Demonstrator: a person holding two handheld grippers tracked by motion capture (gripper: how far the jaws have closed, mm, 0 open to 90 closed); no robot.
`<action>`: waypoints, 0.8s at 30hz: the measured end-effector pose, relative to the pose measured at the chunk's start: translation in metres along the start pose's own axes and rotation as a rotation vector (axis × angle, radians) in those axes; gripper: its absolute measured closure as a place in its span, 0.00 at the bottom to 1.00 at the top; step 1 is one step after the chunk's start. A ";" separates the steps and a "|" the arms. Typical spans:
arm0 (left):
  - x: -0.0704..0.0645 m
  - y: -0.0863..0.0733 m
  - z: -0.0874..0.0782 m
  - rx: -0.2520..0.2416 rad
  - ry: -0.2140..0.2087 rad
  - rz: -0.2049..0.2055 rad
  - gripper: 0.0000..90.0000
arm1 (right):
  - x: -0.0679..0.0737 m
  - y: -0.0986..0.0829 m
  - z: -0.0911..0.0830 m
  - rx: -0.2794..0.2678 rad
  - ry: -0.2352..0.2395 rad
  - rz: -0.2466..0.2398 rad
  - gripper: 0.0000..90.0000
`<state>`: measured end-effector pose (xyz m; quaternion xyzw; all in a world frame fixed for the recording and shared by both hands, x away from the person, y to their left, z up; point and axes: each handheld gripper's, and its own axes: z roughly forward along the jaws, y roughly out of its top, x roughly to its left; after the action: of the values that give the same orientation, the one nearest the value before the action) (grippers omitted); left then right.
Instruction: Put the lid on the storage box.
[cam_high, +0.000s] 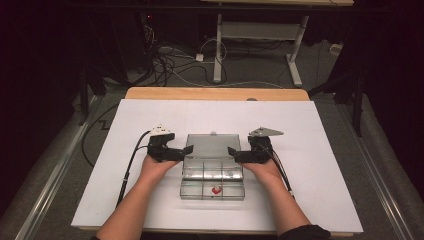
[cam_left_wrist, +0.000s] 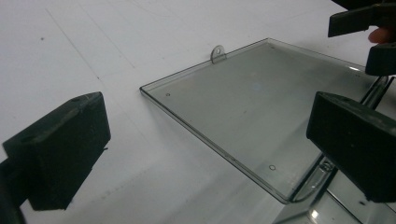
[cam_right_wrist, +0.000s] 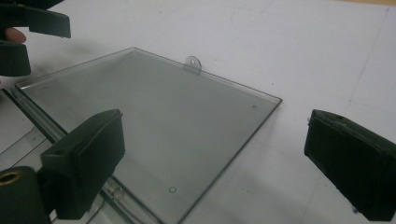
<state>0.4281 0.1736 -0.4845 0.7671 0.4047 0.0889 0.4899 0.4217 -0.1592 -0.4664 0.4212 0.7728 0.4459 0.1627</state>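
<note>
a clear box (cam_high: 212, 175) sits on the white table (cam_high: 125, 200), its lid (cam_high: 212, 146) swung fully back and lying flat on the far side, tab (cam_left_wrist: 217, 52) pointing away from the person. the open tray faces the person, split into small compartments; a red piece (cam_high: 216, 190) lies in a near, middle one.

the left gripper (cam_high: 186, 150) hangs at the lid's left edge and the right gripper (cam_high: 232, 151) at its right edge, mirrored, jaws pointing inward toward each other. both sets of jaws stand wide apart and grip nothing. in the left gripper view the lid's near corner lies between the jaws, with the right jaw over the hinge end; the right gripper view shows the same from the other side.

taking the lid from both sides at once looks like a way to lift it evenly, so the hinge does not twist and the light box does not skid. my guess is the next step is folding it shut; whether the jaws touch the lid i cannot tell.
</note>
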 end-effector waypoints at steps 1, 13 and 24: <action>0.000 -0.001 0.002 0.006 0.001 -0.003 0.00 | 0.000 0.000 0.002 0.006 0.007 0.009 0.08; -0.006 0.000 0.007 0.054 0.004 0.000 0.00 | -0.001 0.001 0.018 0.091 0.060 0.076 0.13; -0.005 -0.002 0.006 0.077 -0.022 -0.028 0.04 | -0.004 -0.001 0.019 0.107 0.103 0.137 0.17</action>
<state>0.4274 0.1664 -0.4879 0.7804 0.4133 0.0581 0.4656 0.4353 -0.1524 -0.4781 0.4576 0.7723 0.4351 0.0694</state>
